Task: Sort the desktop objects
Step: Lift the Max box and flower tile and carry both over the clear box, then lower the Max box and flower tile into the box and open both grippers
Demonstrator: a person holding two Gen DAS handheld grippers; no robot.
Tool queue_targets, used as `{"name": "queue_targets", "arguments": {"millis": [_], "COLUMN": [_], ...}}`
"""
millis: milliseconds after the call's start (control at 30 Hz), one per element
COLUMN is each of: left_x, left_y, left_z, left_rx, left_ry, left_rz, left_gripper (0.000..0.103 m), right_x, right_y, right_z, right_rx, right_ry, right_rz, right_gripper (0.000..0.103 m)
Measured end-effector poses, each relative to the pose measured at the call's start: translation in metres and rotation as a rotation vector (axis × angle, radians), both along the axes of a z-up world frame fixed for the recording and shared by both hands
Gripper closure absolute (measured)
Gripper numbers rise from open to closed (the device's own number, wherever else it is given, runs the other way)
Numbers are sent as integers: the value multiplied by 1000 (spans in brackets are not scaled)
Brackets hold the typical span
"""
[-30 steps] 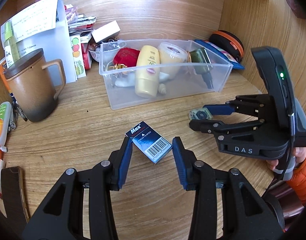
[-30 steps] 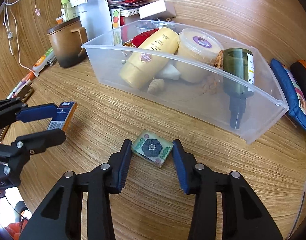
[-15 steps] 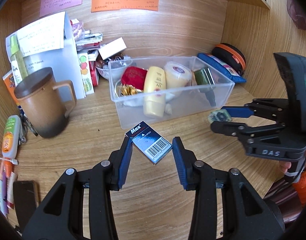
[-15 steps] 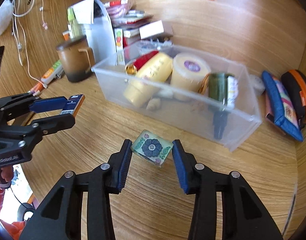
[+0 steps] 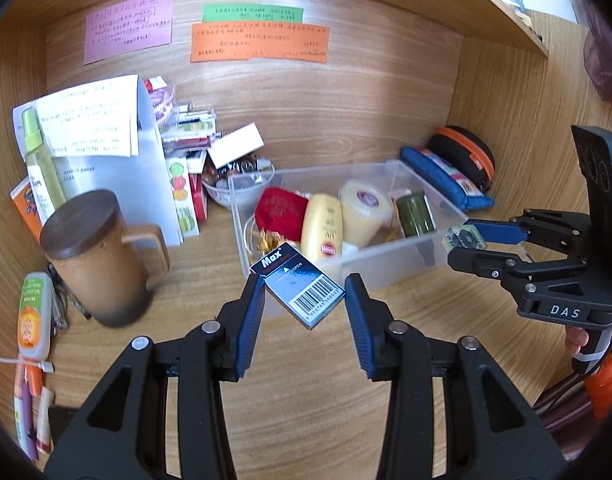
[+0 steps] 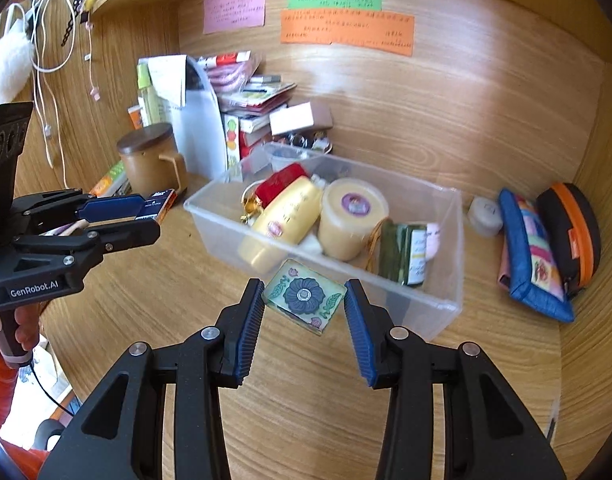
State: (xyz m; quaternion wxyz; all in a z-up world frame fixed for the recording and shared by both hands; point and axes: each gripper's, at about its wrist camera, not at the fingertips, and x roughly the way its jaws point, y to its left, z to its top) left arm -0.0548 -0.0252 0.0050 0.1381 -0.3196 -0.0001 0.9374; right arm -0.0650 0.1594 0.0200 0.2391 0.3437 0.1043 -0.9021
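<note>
The left tongs [image 5: 304,306] are closed on a dark blue staple box [image 5: 297,290], which is pinched by its corners between the two blue pads and is held tilted above the worktop [image 5: 306,408], just in front of the clear plastic bin [image 5: 390,254]. The right tongs [image 6: 304,304] are closed on a small glass tile with a flower pattern [image 6: 303,296] — it is also held in the air, tilted, close to the near wall of the same bin. In the bin a yellow lotion bottle [image 6: 284,224], a round cream jar [image 6: 352,218], a green bottle [image 6: 404,254] and a red pouch [image 6: 280,184] are seen. A brown lidded mug [image 5: 96,258] is placed to the left of the bin, and a blue pouch [image 6: 532,258] lies to its right — both stand apart from it.
</note>
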Motion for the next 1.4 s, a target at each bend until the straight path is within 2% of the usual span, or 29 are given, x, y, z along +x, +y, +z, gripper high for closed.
{"name": "queue_targets", "arguments": {"millis": [333, 700, 1033, 1400], "left_x": [-32, -70, -84, -89], "left_y": [1, 7, 11, 11], "left_z": [9, -15, -33, -36], "left_rx": [12, 21, 26, 37], "left_ry": [4, -79, -143, -167], "left_rz": [-11, -33, -48, -50], "left_gripper": [62, 62, 62, 62], "right_x": [-35, -75, -86, -90], "right_y": [4, 1, -1, -7], "right_z": [6, -15, -25, -26], "right_rx": [-4, 14, 29, 68], "right_ry": [2, -55, -92, -78], "right_rz": [-22, -33, -23, -30], "right_gripper": [65, 65, 65, 65]}}
